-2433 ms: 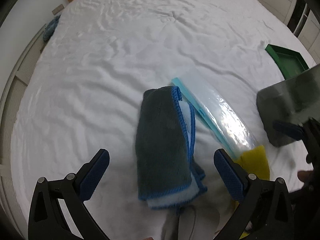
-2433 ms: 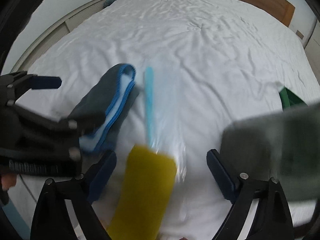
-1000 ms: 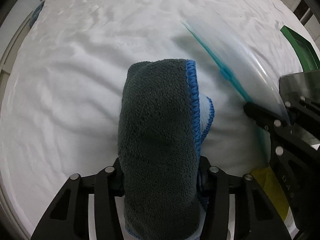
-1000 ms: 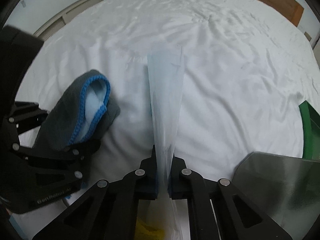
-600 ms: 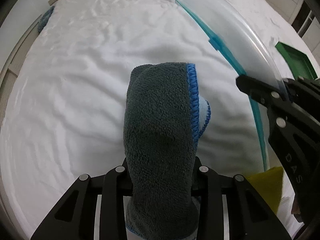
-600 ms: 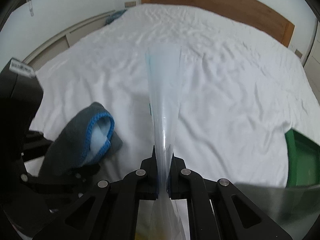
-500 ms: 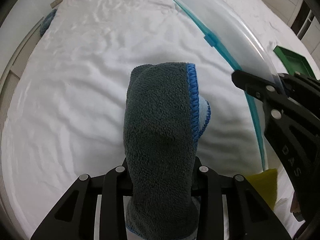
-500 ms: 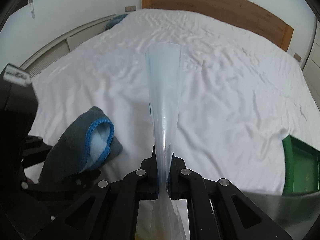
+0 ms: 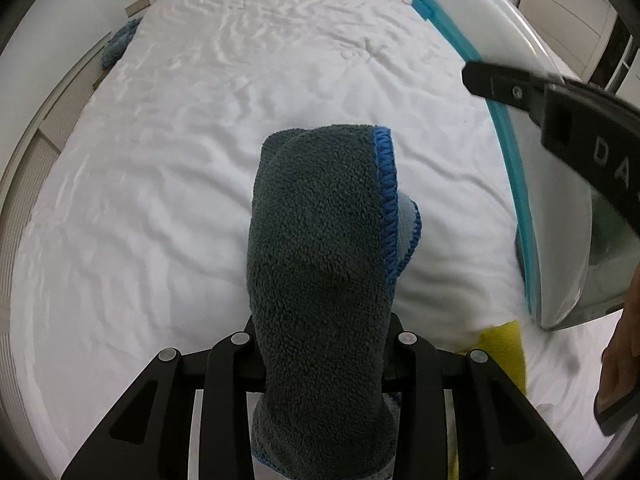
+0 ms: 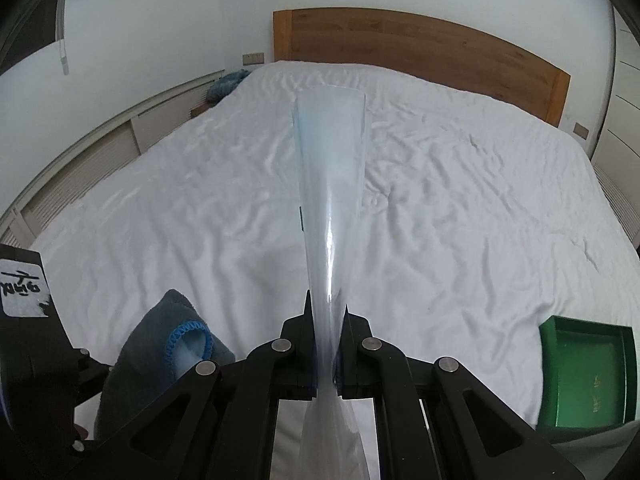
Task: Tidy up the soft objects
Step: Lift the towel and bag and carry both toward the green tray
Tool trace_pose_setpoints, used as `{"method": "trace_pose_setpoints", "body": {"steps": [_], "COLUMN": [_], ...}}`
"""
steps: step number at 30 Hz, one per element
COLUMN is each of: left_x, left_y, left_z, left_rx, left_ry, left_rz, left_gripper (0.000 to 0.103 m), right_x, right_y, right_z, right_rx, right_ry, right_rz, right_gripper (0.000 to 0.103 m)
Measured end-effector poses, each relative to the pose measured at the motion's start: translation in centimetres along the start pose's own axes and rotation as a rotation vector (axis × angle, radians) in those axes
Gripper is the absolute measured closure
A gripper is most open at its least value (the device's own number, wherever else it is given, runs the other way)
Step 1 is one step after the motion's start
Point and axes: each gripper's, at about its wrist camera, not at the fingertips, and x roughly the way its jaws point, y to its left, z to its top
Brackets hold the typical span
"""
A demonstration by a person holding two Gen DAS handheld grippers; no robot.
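Both hands have lifted since the earlier frames – more headboard shows now. The left gripper squeezed tighter and is clamped on the folded grey towel, held up off the white bed. The right gripper, jaws nearly together, pinches the clear zip bag – it sticks up over the bed, green tray off right.

Before me a wide bed in rumpled white sheet, wooden headboard against my pale wall, slatted panelling alongside
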Motion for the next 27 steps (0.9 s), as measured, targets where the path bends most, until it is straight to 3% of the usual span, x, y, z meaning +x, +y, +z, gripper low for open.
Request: {"method": "trace_pose_setpoints", "body": {"steps": [10,18,27], "left_x": [-4.4,-6.5,-8.6], "left_y": [0.6,-0.4,-2.9], "left_z": [1.0,-1.0,-4.4], "left_rx": [-0.071,-0.062,-0.013], "left_ry": [-0.036,-0.008,0.041], "left_rz": [0.061,0.116,0.116], "left_gripper": [0.074,0.073,0.073], "right_x": [-6.3,-12.5,-18.7], "right_y": [-0.6,-2.0,-2.2], "right_z": [-1.6,-4.4,-8.8], "right_rx": [0.042,0.106,0.13], "right_ry": [0.073,0.118,0.219], "right_rz": [0.083,0.135,0.193], "right_gripper": [0.098,0.098,0.098]}}
